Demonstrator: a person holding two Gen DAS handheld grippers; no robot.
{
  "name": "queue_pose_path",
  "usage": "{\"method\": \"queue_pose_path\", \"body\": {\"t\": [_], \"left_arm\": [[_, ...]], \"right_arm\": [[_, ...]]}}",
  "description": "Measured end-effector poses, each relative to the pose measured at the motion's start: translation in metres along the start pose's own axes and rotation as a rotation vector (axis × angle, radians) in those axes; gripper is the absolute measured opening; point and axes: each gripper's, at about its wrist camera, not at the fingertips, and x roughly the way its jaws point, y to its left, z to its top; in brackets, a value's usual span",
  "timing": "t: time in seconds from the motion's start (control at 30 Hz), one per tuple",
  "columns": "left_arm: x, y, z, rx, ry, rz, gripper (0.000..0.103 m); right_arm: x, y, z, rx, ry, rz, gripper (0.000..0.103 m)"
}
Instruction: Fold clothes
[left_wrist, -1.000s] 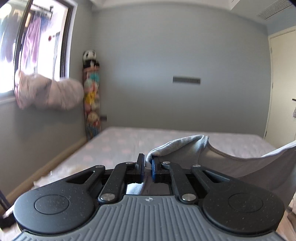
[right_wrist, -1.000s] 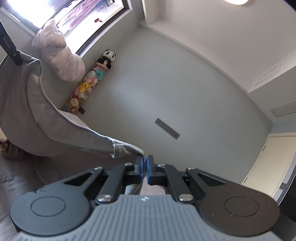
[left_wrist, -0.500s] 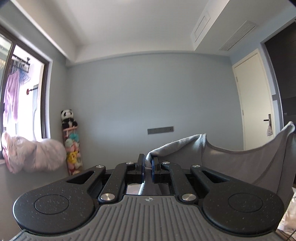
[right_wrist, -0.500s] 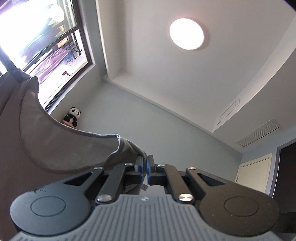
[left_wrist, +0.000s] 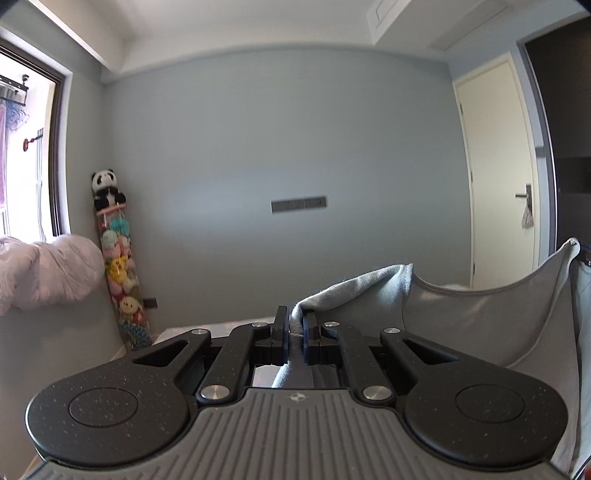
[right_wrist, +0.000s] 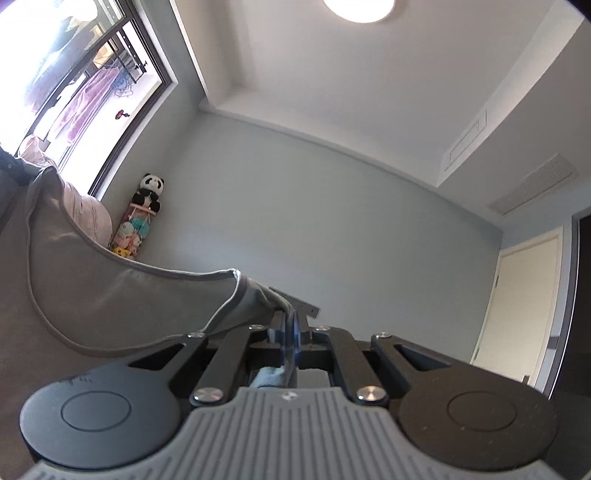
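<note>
A grey garment hangs stretched in the air between my two grippers, its hemmed edge sagging in a curve. My left gripper is shut on one corner of it, the cloth bunched between the pads. In the right wrist view the same grey garment spreads to the left, and my right gripper is shut on its other corner. At the far right edge of the left wrist view the cloth rises to the other gripper, barely visible. The garment's lower part is hidden below both cameras.
A grey wall with a dark switch plate faces me. A tall net of plush toys topped by a panda stands in the left corner beside a window. A pink bundle lies on the sill. A cream door is at right.
Both grippers have risen with the garment. The bed seen a second ago has dropped almost out of the left view; both views tilted up toward the ceiling, then came partly back down toward the wall.
</note>
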Motion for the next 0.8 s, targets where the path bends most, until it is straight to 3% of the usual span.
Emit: {"method": "queue_pose_path", "body": {"t": [0.3, 0.6, 0.8], "left_arm": [[0.137, -0.006, -0.04, 0.043, 0.158, 0.028, 0.005], [0.293, 0.007, -0.118, 0.073, 0.378, 0.059, 0.005], [0.365, 0.013, -0.181, 0.034, 0.509, 0.057, 0.005]], "right_arm": [[0.137, 0.031, -0.059, 0.006, 0.184, 0.056, 0.005], [0.274, 0.081, -0.176, -0.003, 0.4, 0.149, 0.005], [0.347, 0.105, -0.262, 0.025, 0.537, 0.198, 0.005]]}}
